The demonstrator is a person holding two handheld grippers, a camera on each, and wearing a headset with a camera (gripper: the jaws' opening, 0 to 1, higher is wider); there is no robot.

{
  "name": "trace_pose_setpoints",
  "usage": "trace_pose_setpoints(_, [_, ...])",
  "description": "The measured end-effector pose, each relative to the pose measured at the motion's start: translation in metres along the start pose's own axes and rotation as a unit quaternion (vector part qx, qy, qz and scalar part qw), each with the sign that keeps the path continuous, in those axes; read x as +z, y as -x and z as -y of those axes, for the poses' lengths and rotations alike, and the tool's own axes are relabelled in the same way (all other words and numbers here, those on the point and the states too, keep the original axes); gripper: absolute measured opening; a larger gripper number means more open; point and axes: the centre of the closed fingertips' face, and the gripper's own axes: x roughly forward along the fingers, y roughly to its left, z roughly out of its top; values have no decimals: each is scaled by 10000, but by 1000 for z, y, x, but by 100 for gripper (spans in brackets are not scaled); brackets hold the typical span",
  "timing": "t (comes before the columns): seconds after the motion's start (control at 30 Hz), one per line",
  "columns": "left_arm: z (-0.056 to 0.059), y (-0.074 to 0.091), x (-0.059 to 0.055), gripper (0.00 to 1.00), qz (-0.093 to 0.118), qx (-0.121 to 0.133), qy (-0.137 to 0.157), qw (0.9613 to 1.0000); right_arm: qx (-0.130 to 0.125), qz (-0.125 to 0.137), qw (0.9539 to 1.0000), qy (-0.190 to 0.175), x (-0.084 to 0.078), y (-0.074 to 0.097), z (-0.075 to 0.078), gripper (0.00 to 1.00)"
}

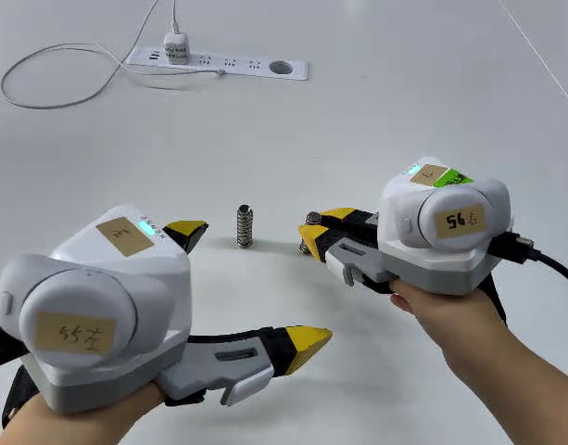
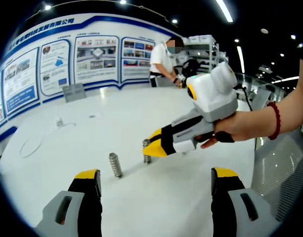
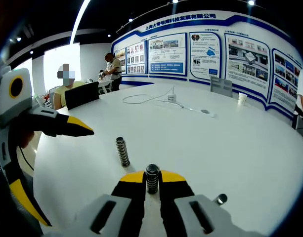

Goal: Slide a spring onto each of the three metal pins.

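Note:
A metal pin with a spring on it (image 1: 245, 225) stands upright on the white table (image 1: 376, 102); the same pin (image 2: 114, 164) (image 3: 122, 150) is seen from both grippers. My right gripper (image 1: 311, 237) (image 3: 151, 179) is shut on a second upright pin wearing a spring (image 1: 312, 219) (image 3: 151, 170), just right of the first. The right gripper (image 2: 152, 148) enters the left gripper view with that pin (image 2: 147, 157) at its tips. My left gripper (image 1: 249, 283) (image 2: 156, 182) is open and holds nothing, a little nearer than the standing pin. A small metal piece (image 3: 221, 199) lies right of the right jaws.
A white power strip (image 1: 219, 63) with a plugged charger and a looping white cable (image 1: 52, 69) lies at the far side of the table. People stand and sit beyond the table (image 3: 67, 79) (image 2: 163, 59).

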Motion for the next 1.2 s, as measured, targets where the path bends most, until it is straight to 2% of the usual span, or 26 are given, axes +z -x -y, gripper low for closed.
trace_pose_setpoints(0.63, [1,-1,0,92,-35,-28,-35,10000,-52,-12,10000,28,-1,-1,1,12])
trace_pose_setpoints(0.77, [2,-1,-1,92,-48,-33,-37,10000,-64,-1,10000,-4,0,0,2,21])
trace_pose_setpoints(0.93, [2,-1,0,91,-37,-20,-60,10000,-73,137,9999,-73,10,8,2,21])
trace_pose_setpoints(1.2, [6,-1,4,85,-12,-39,-171,9998,-96,339,9985,-428,27,27,6,29])
